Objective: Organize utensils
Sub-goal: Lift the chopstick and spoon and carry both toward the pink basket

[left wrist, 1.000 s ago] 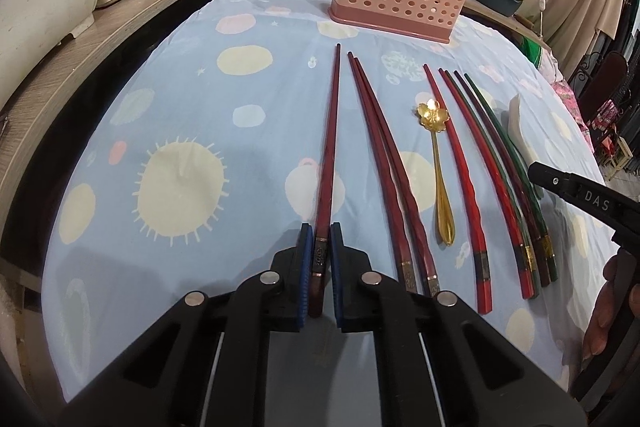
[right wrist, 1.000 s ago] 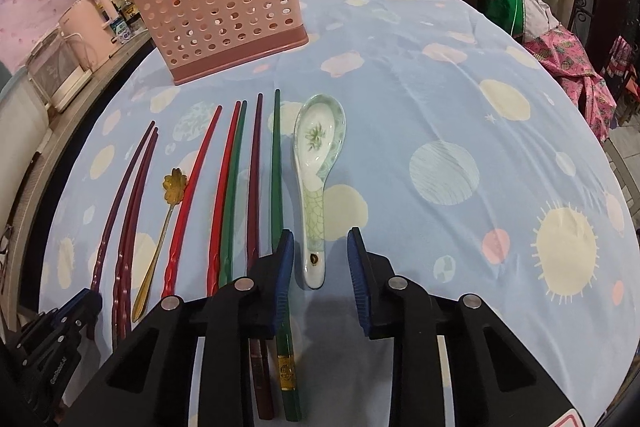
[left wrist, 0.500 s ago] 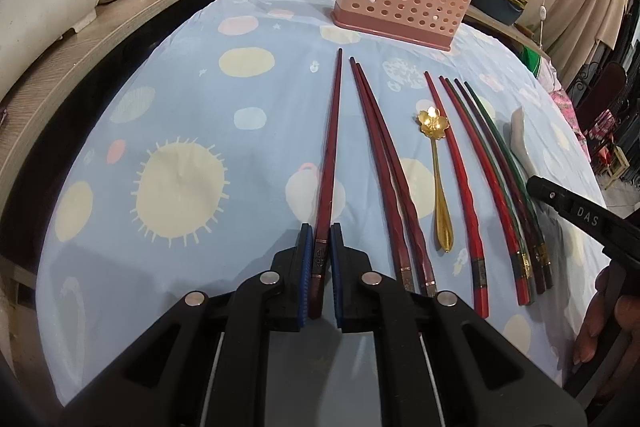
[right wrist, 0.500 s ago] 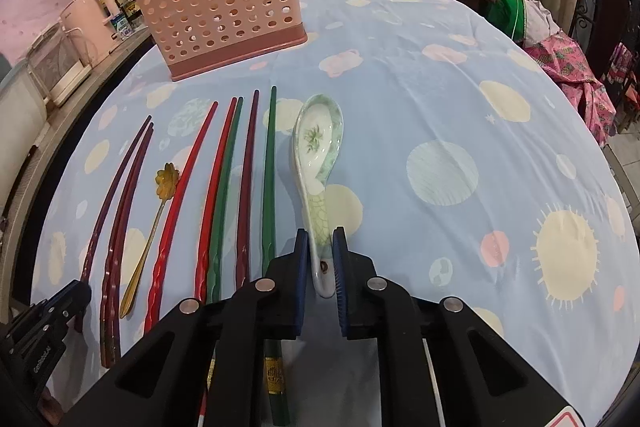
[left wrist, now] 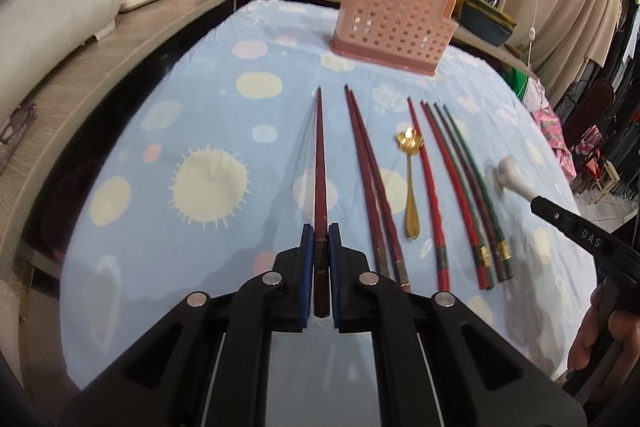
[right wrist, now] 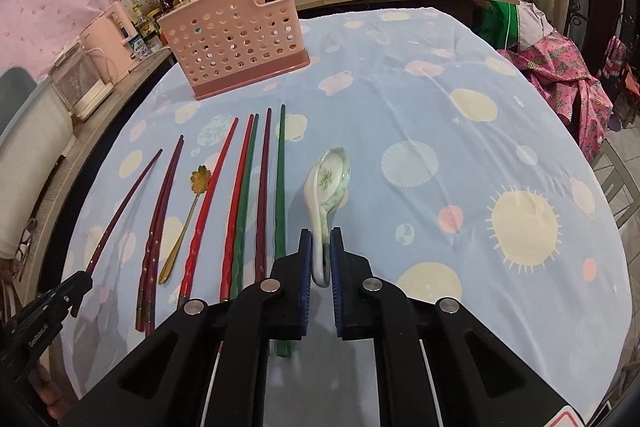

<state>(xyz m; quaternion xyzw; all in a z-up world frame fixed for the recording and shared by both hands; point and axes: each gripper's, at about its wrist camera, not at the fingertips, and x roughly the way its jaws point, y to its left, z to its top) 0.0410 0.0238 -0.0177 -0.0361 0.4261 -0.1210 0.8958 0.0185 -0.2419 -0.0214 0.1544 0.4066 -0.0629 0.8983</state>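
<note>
Left wrist view shows the left gripper (left wrist: 319,267) pinching the near end of a dark red chopstick (left wrist: 319,163), whose long axis runs straight away toward the pink perforated utensil holder (left wrist: 394,23) at the far side of the blue tablecloth (left wrist: 192,115). Right wrist view has the right gripper (right wrist: 320,259) clamped on the handle of a ceramic soup spoon (right wrist: 326,183), bowl pointing away and tipped on its side; the holder stands far left of it. I cannot see inside the holder.
</note>
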